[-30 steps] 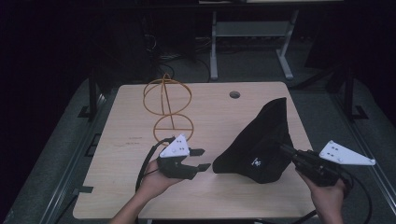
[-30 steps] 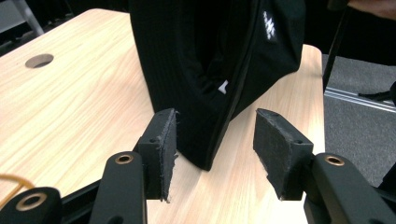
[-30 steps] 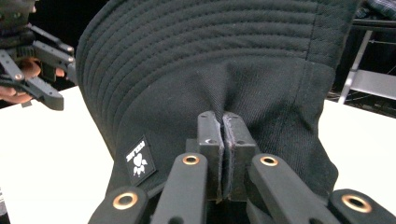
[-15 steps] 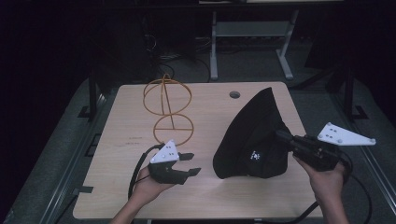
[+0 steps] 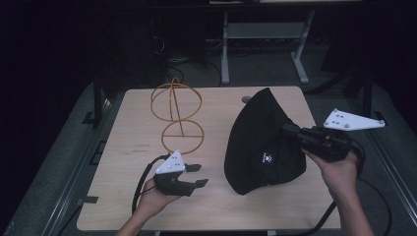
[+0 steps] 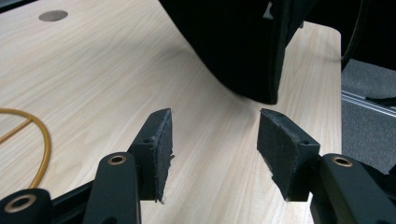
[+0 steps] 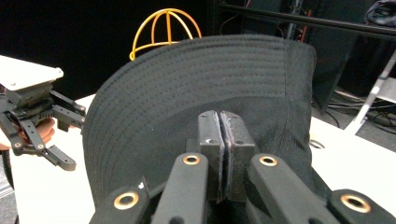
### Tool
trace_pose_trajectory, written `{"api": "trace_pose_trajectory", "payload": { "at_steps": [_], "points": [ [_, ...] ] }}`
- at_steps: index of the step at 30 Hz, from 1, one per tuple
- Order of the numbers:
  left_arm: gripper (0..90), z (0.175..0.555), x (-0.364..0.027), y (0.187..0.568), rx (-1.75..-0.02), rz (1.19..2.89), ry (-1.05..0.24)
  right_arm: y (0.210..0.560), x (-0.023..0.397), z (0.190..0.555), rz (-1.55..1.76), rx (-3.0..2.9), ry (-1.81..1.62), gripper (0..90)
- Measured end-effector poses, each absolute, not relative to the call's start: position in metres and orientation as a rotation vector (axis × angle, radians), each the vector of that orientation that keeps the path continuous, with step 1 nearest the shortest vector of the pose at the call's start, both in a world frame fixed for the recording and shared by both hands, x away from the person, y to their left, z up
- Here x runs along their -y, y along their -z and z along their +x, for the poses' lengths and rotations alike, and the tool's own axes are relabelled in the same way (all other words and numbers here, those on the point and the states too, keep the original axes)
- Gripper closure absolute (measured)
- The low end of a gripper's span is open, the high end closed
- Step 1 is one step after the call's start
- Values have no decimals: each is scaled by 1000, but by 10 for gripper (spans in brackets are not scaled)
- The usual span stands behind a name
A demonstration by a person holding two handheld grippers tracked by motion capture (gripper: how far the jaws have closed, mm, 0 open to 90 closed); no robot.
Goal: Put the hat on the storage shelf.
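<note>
At bench (image 5: 128, 206) right side: right gripper (image 7: 223, 140) jaws pinch black bucket hat (image 5: 263, 142) brim, hat tilted up, lower edge on bench. Left gripper (image 5: 194, 175) jaws spread, empty, near hat. Risk: thin brim slips from pinch; hat flops short of wire hat stand (image 5: 176, 110).

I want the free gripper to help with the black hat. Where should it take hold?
Probably the hat's lower brim edge facing the left gripper, coming in level from that side. The right gripper pinches the opposite brim, lifting it, so that thin edge hangs free.
</note>
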State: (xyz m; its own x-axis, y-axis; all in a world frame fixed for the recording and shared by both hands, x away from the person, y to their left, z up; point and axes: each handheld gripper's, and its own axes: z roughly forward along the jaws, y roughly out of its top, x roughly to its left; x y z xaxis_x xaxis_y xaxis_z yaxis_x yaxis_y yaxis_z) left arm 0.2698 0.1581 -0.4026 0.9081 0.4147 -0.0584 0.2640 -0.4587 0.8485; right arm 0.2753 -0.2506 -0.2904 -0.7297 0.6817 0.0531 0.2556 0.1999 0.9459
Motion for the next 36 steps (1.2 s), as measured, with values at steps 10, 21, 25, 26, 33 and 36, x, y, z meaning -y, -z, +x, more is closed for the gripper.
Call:
{"api": "trace_pose_trajectory", "payload": {
  "at_steps": [10,21,25,26,33,36],
  "points": [
    [440,271,-160,414,-484,2089,-176,270,241,294,878,-2115,-1552,877],
    [436,274,-163,420,-489,2078,-179,250,221,317,861,-2146,-1531,878],
    [432,273,-162,420,-480,2084,-179,238,212,324,841,-2148,-1539,878],
    [432,273,-162,420,-480,2084,-179,238,212,324,841,-2148,-1539,878],
    [407,271,-160,423,-461,2101,-180,212,195,340,810,-2161,-1540,878],
    [402,270,-160,423,-443,2108,-186,204,187,345,786,-2170,-1535,878]
  ]
}}
